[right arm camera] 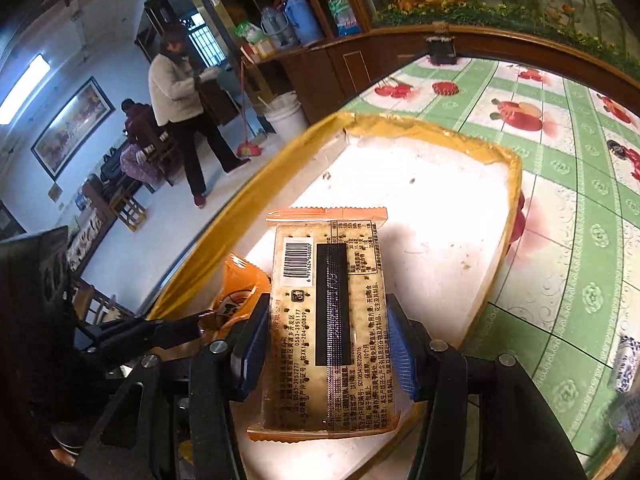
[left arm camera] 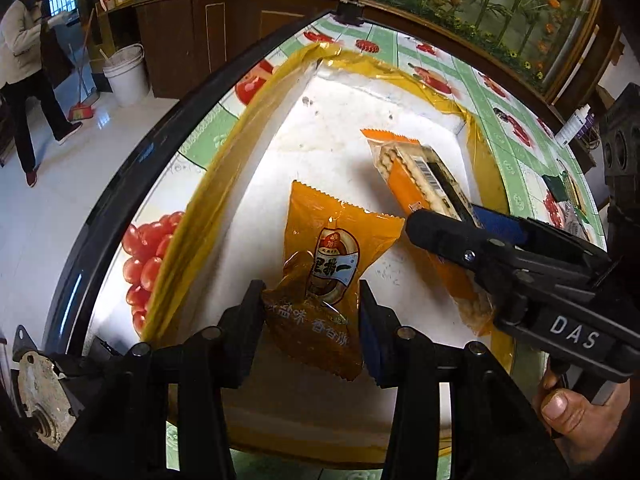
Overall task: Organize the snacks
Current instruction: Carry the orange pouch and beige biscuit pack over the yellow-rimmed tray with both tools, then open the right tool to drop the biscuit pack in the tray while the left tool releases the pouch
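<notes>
Fruit-print green tablecloth (right arm camera: 560,240) is carrying a white foam tray with yellow taped rim (right arm camera: 440,184). Left gripper (left arm camera: 312,308) is clenching an orange bun packet (left arm camera: 320,272), right gripper (right arm camera: 328,344) a clear cracker pack (right arm camera: 328,320), both over the tray; lower them flat, well apart.

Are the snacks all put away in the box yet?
Not quite. No snack lies loose in the white tray yet. The left gripper holds the orange snack bag over the tray, and the right gripper holds the cracker pack over it too. Both still need setting down and letting go. Whether more snacks wait elsewhere isn't visible.
</notes>
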A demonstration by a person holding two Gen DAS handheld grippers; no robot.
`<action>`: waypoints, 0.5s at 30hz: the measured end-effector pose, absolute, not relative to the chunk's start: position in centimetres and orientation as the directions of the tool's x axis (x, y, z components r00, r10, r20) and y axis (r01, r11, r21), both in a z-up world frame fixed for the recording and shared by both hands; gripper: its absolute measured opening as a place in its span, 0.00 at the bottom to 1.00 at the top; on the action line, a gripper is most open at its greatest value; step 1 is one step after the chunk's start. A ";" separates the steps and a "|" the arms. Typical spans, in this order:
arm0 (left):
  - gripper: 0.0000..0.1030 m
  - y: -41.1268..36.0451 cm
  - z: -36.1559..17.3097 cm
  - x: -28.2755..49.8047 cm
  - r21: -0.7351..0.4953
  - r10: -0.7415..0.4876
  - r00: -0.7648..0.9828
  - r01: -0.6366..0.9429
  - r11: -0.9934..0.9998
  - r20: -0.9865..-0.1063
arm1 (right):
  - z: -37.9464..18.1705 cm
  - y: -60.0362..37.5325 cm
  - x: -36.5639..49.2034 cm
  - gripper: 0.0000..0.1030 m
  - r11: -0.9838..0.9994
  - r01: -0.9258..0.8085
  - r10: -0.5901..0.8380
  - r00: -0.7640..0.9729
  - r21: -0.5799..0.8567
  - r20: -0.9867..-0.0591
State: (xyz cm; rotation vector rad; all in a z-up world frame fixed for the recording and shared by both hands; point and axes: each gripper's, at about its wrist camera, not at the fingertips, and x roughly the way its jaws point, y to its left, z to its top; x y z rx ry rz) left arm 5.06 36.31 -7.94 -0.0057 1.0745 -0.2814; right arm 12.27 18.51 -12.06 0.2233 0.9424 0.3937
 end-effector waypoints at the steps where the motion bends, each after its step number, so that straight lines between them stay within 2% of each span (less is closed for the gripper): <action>1: 0.46 36.1 -7.9 5.1 -0.138 -0.229 0.437 0.229 0.963 -0.870 | -12.0 18.7 12.3 0.53 0.911 -0.234 0.412 0.530 0.339 -0.741; 4: 0.55 35.4 -8.0 5.0 -0.088 -0.185 0.424 0.237 0.968 -0.887 | -11.9 19.5 12.4 0.55 0.922 -0.250 0.387 0.528 0.298 -0.756; 7: 0.57 35.1 -7.9 4.5 -0.048 -0.148 0.431 0.235 0.971 -0.890 | -11.6 19.1 12.3 0.58 0.920 -0.241 0.391 0.532 0.308 -0.751; 10: 0.64 36.0 -7.2 3.9 -0.083 -0.168 0.436 0.206 0.975 -0.884 | -10.7 17.7 11.4 0.61 0.915 -0.219 0.403 0.557 0.339 -0.727; 15: 0.64 37.0 -6.0 3.7 -0.143 -0.204 0.450 0.166 0.976 -0.869 | -8.1 14.1 8.1 0.68 0.906 -0.174 0.404 0.629 0.386 -0.664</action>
